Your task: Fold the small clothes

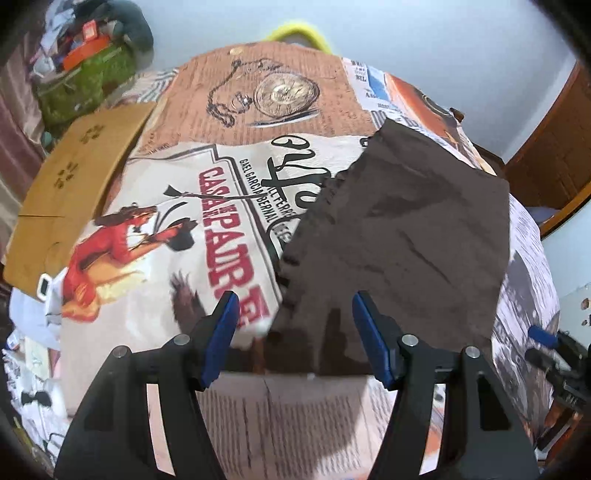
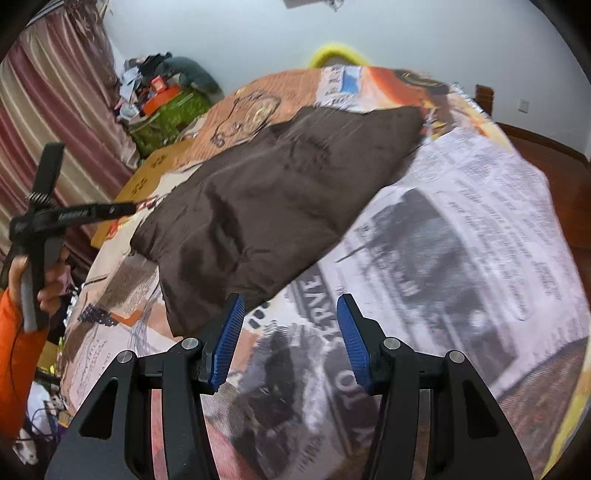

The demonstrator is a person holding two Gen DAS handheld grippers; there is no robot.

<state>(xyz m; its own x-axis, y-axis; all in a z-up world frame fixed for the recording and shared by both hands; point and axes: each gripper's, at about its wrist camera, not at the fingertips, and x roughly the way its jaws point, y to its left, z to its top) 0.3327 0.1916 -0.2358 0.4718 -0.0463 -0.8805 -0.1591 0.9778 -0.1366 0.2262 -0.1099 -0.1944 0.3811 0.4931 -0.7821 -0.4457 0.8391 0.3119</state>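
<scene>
A dark brown garment (image 1: 399,229) lies spread flat on the table's printed cover (image 1: 155,280). My left gripper (image 1: 293,299) hovers open over the garment's near left corner, its blue pads apart and clear of the cloth. In the right wrist view the same garment (image 2: 280,195) runs diagonally across the cover (image 2: 461,240). My right gripper (image 2: 290,299) stands open just past the garment's near edge, with only the cover between its fingers. The right gripper (image 1: 543,343) also shows at the far right edge of the left wrist view.
A cardboard box (image 1: 74,184) lies at the table's left side. A yellow chair back (image 1: 295,29) rises behind the far edge. Clutter on a green bag (image 2: 166,107) sits by striped curtains (image 2: 55,92). A hand in an orange sleeve (image 2: 14,350) holds the left tool.
</scene>
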